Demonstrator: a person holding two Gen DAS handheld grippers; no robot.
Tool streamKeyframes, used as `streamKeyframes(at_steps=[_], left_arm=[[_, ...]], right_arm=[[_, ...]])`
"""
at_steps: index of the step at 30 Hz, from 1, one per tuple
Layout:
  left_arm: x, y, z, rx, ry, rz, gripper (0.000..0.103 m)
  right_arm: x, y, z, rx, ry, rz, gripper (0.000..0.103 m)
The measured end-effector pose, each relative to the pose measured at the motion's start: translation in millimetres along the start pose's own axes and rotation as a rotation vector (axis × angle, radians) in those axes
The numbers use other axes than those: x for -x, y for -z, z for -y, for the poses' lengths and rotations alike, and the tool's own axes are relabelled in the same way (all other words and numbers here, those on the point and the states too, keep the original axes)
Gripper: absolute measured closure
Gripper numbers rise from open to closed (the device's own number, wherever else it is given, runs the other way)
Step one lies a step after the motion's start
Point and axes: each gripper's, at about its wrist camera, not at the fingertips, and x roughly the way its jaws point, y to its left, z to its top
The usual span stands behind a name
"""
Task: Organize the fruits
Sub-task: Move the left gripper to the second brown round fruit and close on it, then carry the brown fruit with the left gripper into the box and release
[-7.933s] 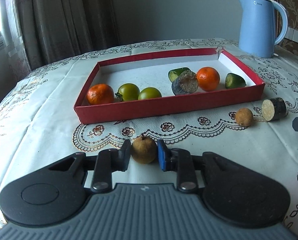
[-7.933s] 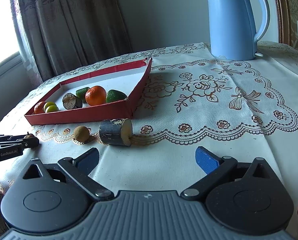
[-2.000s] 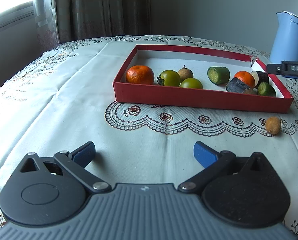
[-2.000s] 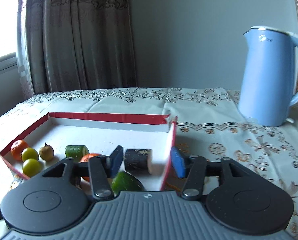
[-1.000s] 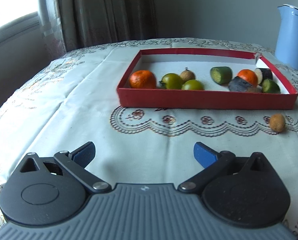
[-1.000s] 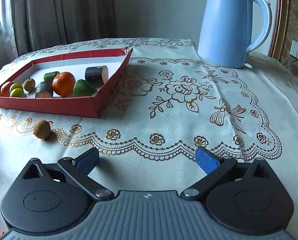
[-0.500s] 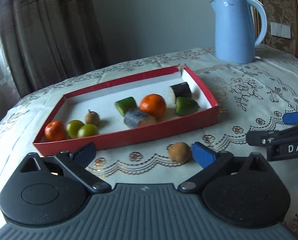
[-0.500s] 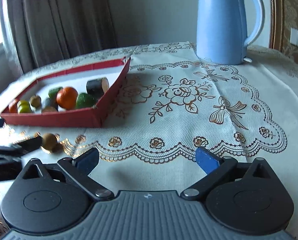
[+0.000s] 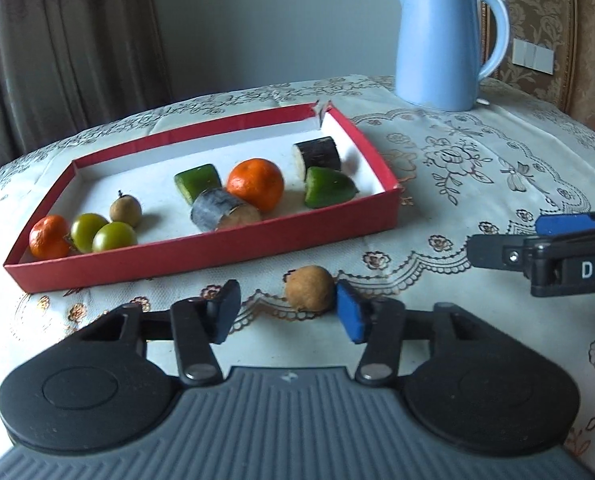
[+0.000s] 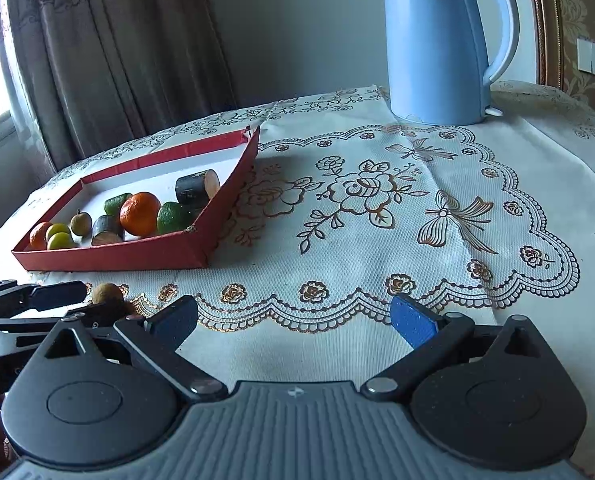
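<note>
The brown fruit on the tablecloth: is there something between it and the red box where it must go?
Only the box's own near wall. The brown fruit lies on the tablecloth just before that wall, between the open fingers of the left gripper, so it must go over it. Bare floor shows behind the green tomatoes.

Kettle (image 9: 441, 40): smooth, glossy blue plastic.
Tray (image 9: 201, 256): matt red card, white inside.
Tablecloth (image 10: 377, 216): woven lace-patterned cloth.
Longan (image 9: 309, 289): rough, dull brown skin.
Left gripper (image 9: 289, 312): matt black plastic, blue pads.

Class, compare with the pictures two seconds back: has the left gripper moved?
Yes. The left gripper has come in around the brown fruit before the red tray.
</note>
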Motion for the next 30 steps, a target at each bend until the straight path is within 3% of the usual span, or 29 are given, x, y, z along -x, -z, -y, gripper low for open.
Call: streamKeyframes(at_steps=[7, 18, 30], left_arm=[[1.2, 1.2, 5.3, -0.026, 0.039, 0.011, 0.079], [7.2, 0.6, 5.3, -0.022, 0.007, 0.028, 0.079], [15.9, -33.4, -44.7, 0.063, -0.199, 0.087, 0.079]], right_arm=[[0.2, -0.5, 4.0, -0.029, -0.023, 0.008, 0.000], [1.7, -0.6, 8.1, -0.053, -0.040, 0.018, 0.000], [-2.6, -0.4, -2.4, 0.011, 0.011, -0.006, 0.000]])
